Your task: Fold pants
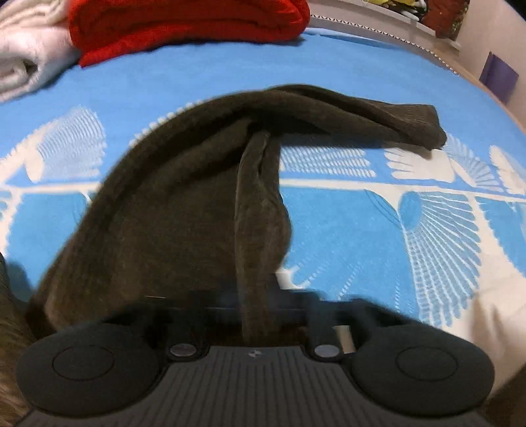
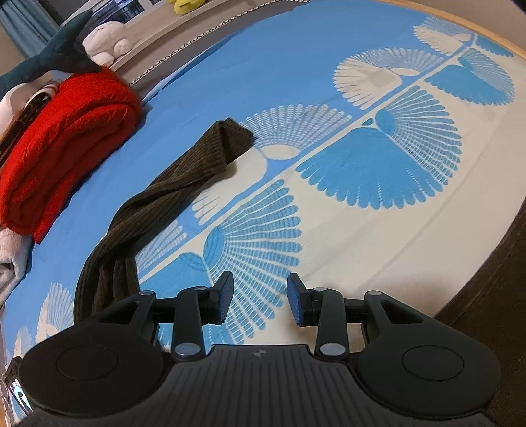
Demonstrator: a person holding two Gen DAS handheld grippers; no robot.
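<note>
At the far left of the left wrist view a white folded blanket (image 1: 23,56) lies on the bed, and just to its right, touching it, sits a red folded blanket (image 1: 184,23) near the far edge. Below them spreads the blue and white bedspread (image 1: 378,230) with its fan pattern. The dark brown pants (image 1: 157,203) lie on this bedspread in the middle of the view: a broad mass on the left, one leg stretching away to the right so that its cuff rests on a white fan, and a narrow fold of cloth running straight down into the left tool (image 1: 259,312). That tool is pinching this fold, though its fingers are blurred and mostly covered by the cloth. In the right wrist view, the red blanket (image 2: 65,144) lies at the left with a dark green plush toy (image 2: 56,52) and a white plush toy (image 2: 105,46) behind it by the headboard. The pants (image 2: 148,210) run from the lower left, partly behind the tool's body, diagonally up toward the centre, ending in a folded cuff on the bedspread (image 2: 378,164). To the right of them, the right tool (image 2: 259,302) hangs over the patterned cloth with its blue-padded fingers (image 2: 294,303) spread apart, holding nothing and not touching the pants.
</note>
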